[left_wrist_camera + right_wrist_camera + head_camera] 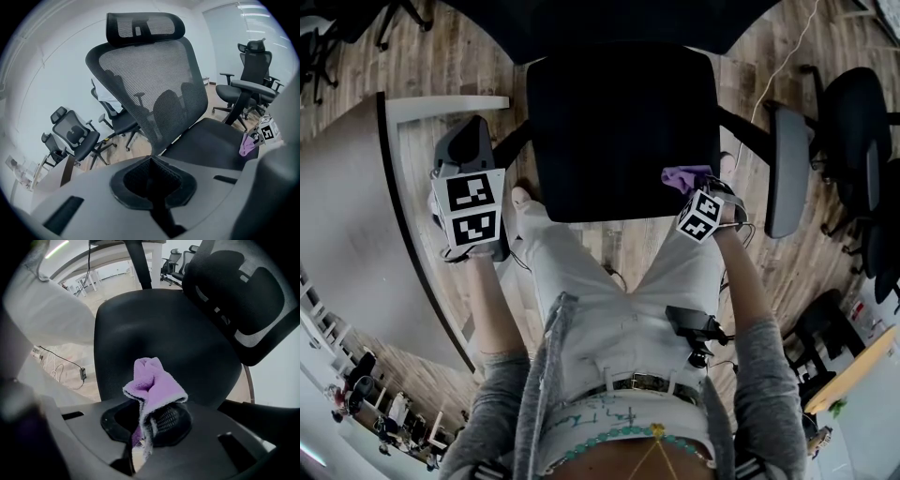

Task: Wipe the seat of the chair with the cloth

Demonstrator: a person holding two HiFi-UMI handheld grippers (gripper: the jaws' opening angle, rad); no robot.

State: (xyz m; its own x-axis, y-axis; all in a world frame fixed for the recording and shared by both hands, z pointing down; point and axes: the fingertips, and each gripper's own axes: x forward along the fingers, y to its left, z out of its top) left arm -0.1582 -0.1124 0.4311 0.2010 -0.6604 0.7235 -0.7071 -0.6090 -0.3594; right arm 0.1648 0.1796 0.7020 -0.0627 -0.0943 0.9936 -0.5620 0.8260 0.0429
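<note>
The chair's black seat [619, 131] lies straight below me. At its near right corner my right gripper [694, 189] is shut on a purple cloth [685, 175]. In the right gripper view the cloth [152, 380] bunches up out of the shut jaws of that gripper [143, 401], just above the seat's [164, 329] front edge. My left gripper [465, 176] hovers off the seat's left side by the left armrest [465, 145]. In its own view the left gripper [151, 161] is shut on nothing and looks across the seat [211, 138] at the cloth [246, 144].
The mesh backrest [150, 79] rises behind the seat, and the grey right armrest [787, 164] is right of the cloth. A curved white desk [347, 206] stands at the left, and other office chairs [853, 141] at the right. My legs [609, 281] are against the seat's front.
</note>
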